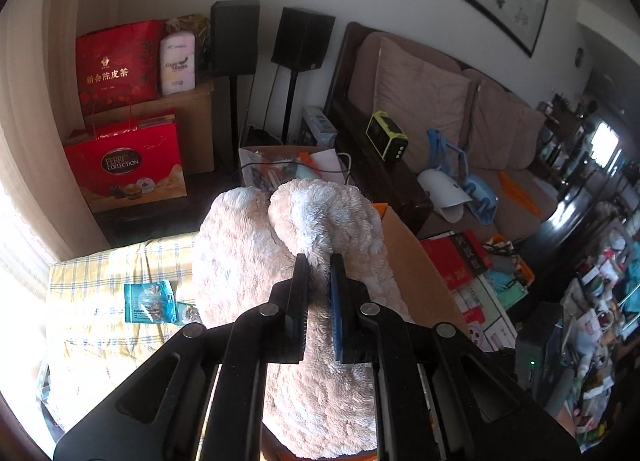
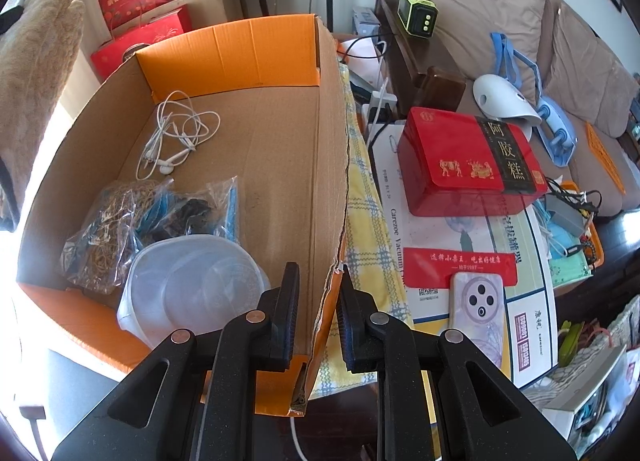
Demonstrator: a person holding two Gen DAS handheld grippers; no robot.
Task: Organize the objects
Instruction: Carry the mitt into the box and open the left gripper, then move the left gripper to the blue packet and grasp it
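Left wrist view
Left gripper [image 1: 319, 261]: clenched on the plush toy [image 1: 304, 261], which is held above the yellow checked cloth [image 1: 104, 281], beside the cardboard box [image 1: 416, 261].

Right wrist view
Right gripper [image 2: 319, 273]: parted, its fingers set astride the cardboard box [image 2: 280, 133] wall, nothing gripped.
Box contents: white earphones [image 2: 176, 133], plastic container [image 2: 196, 285].
Plush toy [image 2: 36, 61]: seen at the left edge, outside the box.

Cream, fluffy plush toy [image 1: 320, 245]; brown cardboard box [image 2: 280, 165] (orange inner flaps); yellow plaid cloth [image 2: 366, 229]; red tin [image 2: 464, 165], black band; white earphones [image 2: 176, 133].
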